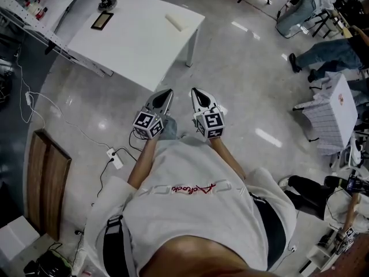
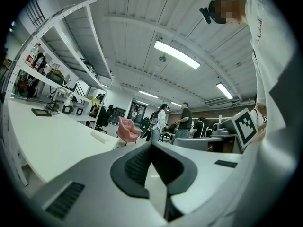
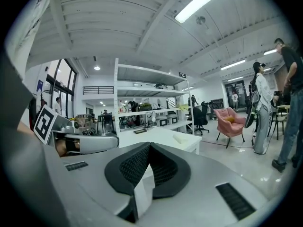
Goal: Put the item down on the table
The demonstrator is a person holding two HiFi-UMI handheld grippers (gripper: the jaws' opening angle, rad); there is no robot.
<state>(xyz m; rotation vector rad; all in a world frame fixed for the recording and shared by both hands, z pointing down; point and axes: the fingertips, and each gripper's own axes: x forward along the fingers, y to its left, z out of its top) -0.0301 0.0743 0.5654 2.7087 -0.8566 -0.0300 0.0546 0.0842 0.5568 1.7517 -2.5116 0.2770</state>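
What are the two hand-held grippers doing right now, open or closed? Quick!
Left hand-held gripper: closed, holding nothing.
Right hand-held gripper: closed, holding nothing.

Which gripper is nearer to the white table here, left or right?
Left. The left gripper points at the white table's near corner, just short of it. The right gripper is beside it, farther out over the floor.
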